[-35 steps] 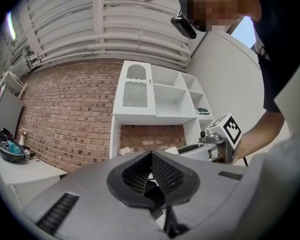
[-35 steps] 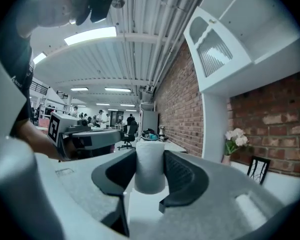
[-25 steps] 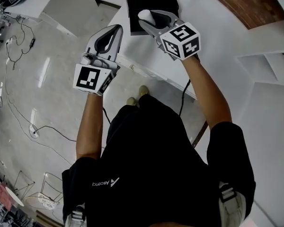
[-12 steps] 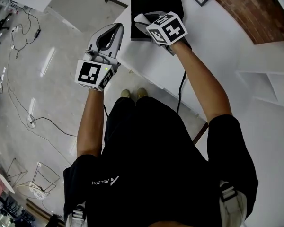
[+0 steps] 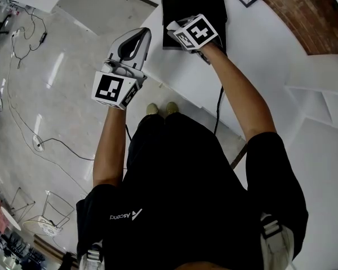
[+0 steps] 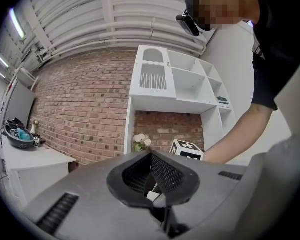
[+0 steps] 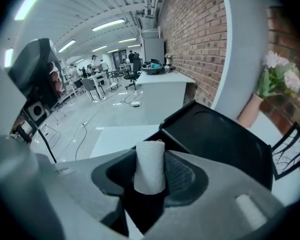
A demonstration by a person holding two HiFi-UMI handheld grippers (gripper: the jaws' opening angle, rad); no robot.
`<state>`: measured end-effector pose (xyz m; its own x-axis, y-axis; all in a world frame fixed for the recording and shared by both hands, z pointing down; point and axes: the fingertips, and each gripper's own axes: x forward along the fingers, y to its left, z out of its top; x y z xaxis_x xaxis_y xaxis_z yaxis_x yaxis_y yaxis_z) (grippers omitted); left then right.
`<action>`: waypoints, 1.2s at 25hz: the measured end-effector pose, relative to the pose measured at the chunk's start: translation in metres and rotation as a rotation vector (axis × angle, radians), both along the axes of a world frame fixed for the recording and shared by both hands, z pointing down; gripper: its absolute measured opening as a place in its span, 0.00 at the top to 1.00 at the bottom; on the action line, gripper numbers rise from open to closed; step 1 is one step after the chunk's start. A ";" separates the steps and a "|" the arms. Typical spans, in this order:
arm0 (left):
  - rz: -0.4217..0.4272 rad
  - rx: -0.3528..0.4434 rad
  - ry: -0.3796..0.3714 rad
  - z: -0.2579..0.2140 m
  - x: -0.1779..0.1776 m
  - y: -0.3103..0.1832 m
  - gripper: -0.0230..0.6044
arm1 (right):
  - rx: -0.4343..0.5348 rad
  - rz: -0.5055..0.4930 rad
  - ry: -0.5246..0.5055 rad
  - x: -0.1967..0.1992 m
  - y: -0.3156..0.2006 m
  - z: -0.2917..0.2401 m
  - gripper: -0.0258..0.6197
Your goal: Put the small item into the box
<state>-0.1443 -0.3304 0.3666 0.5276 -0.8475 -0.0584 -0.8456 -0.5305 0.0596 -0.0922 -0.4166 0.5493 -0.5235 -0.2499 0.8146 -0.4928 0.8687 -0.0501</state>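
White paper roll [image 7: 150, 166], small and cylindrical, stands upright, clamped between the jaws of the right tongs [image 5: 176, 30], just above the near edge of the black box [image 5: 205, 4] and not yet inside it. Compared with a second ago, the right tongs have travelled forward across the white counter [image 5: 259, 44] and tipped downward, so their marker cube [image 5: 194, 31] now overlaps the box's near side rather than sitting short of it. The left tongs [image 5: 142, 36] have hardly shifted; they hang beyond the counter's edge, above the pale floor [image 5: 56, 94], with jaws pressed together and nothing between them. From the head view the cube covers nearly all of the roll, and the top of the frame cuts off the box's far edge. The box's interior is uniformly dark, so any contents cannot be made out. In the left gripper view the tongs' own grey body blocks the lower half.
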 end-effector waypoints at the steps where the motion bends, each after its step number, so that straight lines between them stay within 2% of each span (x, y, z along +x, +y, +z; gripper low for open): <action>1: 0.001 -0.004 0.002 0.002 -0.002 0.000 0.97 | -0.008 -0.001 0.016 0.000 0.000 0.006 0.70; 9: 0.008 -0.007 0.017 0.004 -0.017 -0.006 0.97 | -0.067 -0.013 0.117 -0.005 0.000 0.035 0.69; 16: 0.003 -0.018 0.011 0.006 -0.029 -0.008 0.97 | -0.074 -0.022 0.143 -0.010 -0.005 0.040 0.69; 22: 0.009 -0.028 0.008 0.008 -0.032 -0.006 0.97 | -0.058 -0.013 0.111 -0.011 -0.004 0.034 0.68; 30: 0.043 -0.026 0.005 0.008 -0.017 -0.003 0.97 | -0.003 -0.016 -0.001 -0.003 0.001 0.010 0.68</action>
<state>-0.1618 -0.3332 0.3741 0.5630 -0.8255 -0.0395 -0.8219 -0.5643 0.0781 -0.0955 -0.4152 0.5591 -0.5283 -0.2385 0.8148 -0.4784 0.8765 -0.0536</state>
